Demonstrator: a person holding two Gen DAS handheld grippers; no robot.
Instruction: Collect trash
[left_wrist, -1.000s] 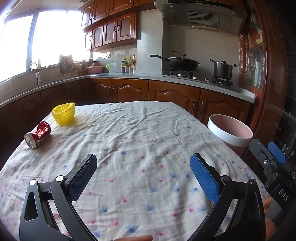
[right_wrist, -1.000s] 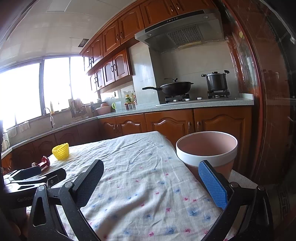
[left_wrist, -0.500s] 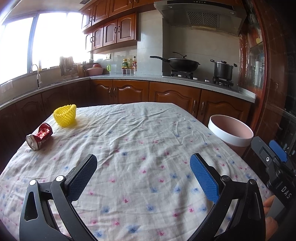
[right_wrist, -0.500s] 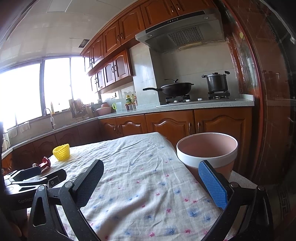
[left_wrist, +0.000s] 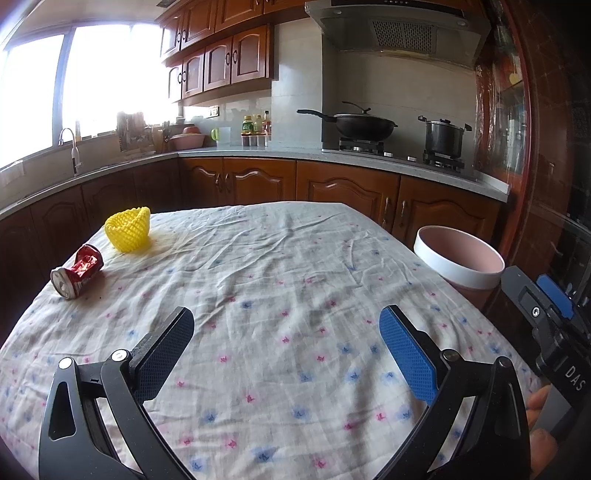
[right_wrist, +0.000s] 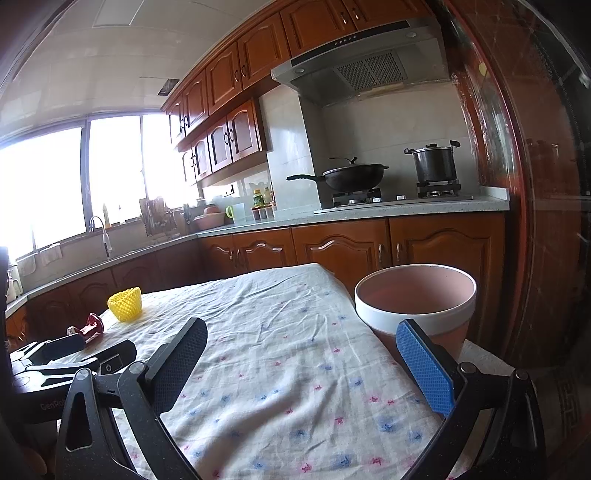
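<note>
A crushed red can (left_wrist: 77, 271) lies on its side at the far left of the cloth-covered table (left_wrist: 280, 280). A yellow foam net (left_wrist: 128, 229) stands just behind it. A pink bin with a white rim (left_wrist: 458, 258) stands off the table's right edge. My left gripper (left_wrist: 286, 345) is open and empty over the near middle of the table. My right gripper (right_wrist: 301, 356) is open and empty near the bin (right_wrist: 415, 301). The right wrist view also shows the can (right_wrist: 90, 326) and the net (right_wrist: 125, 303) far left.
Wooden kitchen cabinets and a grey counter (left_wrist: 258, 151) run behind the table, with a wok (left_wrist: 364, 123) and a pot (left_wrist: 443, 138) on the stove. A sink tap (left_wrist: 72, 149) stands at the left under the window. The left gripper's body (right_wrist: 70, 360) shows at the left of the right wrist view.
The left wrist view has shifted slightly, so the can and net sit a little lower and more to the right. Both grippers stay open and empty.
</note>
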